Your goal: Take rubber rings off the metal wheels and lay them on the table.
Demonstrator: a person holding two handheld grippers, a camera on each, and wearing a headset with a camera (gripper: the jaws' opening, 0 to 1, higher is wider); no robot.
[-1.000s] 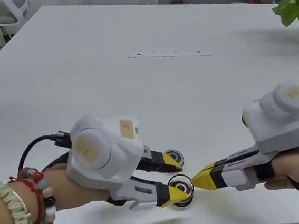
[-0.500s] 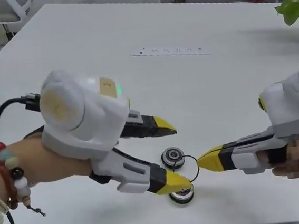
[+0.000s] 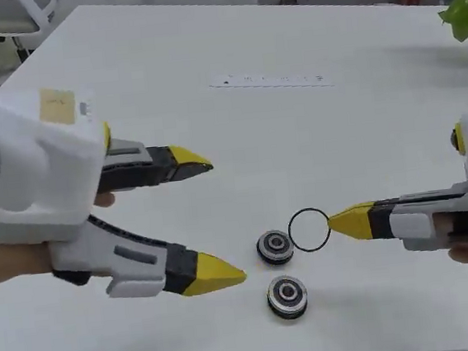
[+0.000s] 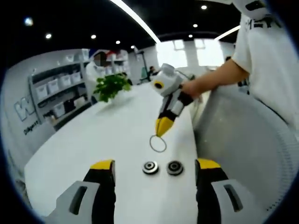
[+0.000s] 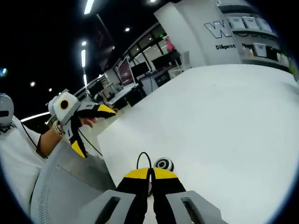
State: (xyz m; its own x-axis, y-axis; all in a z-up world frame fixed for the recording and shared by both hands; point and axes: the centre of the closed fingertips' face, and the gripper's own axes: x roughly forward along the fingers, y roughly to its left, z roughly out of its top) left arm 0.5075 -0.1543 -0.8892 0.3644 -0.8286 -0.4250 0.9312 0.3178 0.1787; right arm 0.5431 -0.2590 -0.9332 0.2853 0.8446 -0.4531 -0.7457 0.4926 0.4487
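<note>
The near edge of the white table (image 3: 206,54) ran close below the 2 metal wheels (image 3: 275,247), which lay flat and slightly apart, 1 nearer that edge than the other. Beyond them the tabletop lay open as far as a pale marked strip (image 3: 270,81), well apart from the work. The left gripper (image 3: 225,219) was at the left of the wheels, touching neither, its jaws spread wide with nothing between them. The right gripper (image 3: 334,224) reached in from the right, its jaws pressed together on the rubber ring (image 3: 290,231), pinching it at the tip. The ring stood out from that tip just beside the farther wheel; whether it touched the wheel or the table could not be told. The surface was smooth, matte and evenly lit. A green plant (image 3: 466,4) showed at the far right corner and a chair (image 3: 11,14) past the far left edge. In the left gripper view, shelves with bins (image 4: 60,88) lined a wall under round ceiling lights.
</note>
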